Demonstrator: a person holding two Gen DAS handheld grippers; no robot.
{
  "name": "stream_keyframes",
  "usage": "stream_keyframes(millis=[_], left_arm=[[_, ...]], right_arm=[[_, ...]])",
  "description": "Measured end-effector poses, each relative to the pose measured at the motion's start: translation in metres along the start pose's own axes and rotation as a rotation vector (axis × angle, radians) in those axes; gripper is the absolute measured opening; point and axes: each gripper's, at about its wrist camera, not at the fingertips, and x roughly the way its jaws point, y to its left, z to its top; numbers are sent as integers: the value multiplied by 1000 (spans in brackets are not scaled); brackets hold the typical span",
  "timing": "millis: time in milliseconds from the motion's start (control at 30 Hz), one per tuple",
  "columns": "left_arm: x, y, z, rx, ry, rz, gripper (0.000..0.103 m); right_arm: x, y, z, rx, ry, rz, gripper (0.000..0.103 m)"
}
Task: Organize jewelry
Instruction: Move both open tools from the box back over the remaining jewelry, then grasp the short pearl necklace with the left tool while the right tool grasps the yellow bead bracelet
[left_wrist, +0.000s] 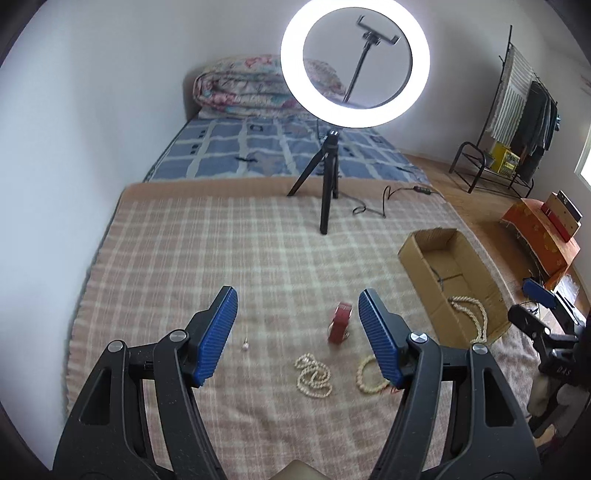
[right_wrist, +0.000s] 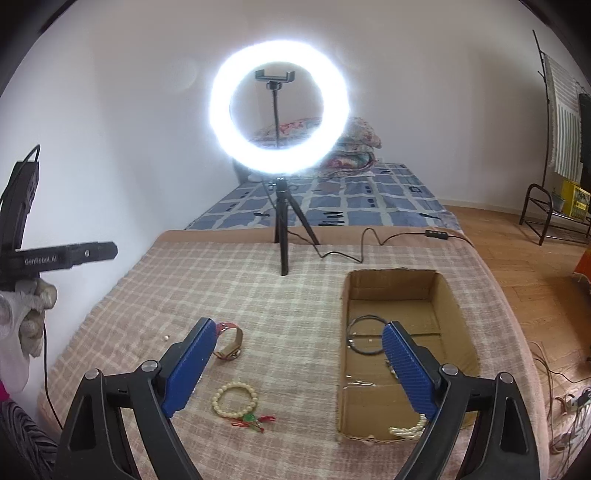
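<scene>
Both grippers, left gripper (left_wrist: 297, 319) and right gripper (right_wrist: 297, 354), gape empty; cardboard box (right_wrist: 458, 317) runs lengthwise away.

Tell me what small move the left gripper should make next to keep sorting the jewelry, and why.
Probably ease the left gripper down onto the pearl necklace. Its jaws stand open and empty, the necklace lies loose on the checked blanket just below and between the fingers, and the cardboard box to the right already holds another pearl strand.
</scene>
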Motion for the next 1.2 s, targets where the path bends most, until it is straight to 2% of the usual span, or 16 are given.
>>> stream_keyframes(millis=[200, 333, 467, 533, 667, 733, 800, 967, 1200], left_arm=[[17, 13, -27, -43, 67, -25, 70], [38, 13, -43, -60, 143, -54, 70], [58, 14, -55, -83, 209, -80, 70], [65, 14, -60, -95, 237, -85, 70], [81, 11, -71, -94, 288, -79, 67], [89, 9, -78, -98, 316, -87, 66], [97, 8, -84, -103, 338, -87, 66], [116, 6, -98, -114, 384, -74, 66], [135, -3, -101, -77, 386, -15, 66]], right_arm=[[26, 17, -5, -32, 64, 43, 89], [52, 21, -12, -35, 169, 89, 81], [83, 23, -23, -27, 302, 138, 77], [97, 25, -32, -34, 363, 143, 68], [120, 28, -47, -52, 449, 152, 62], [128, 29, -51, -55, 481, 154, 54], [135, 29, -53, -58, 504, 152, 49], [146, 29, -62, -72, 538, 145, 49], [155, 27, -67, -93, 557, 129, 45]])
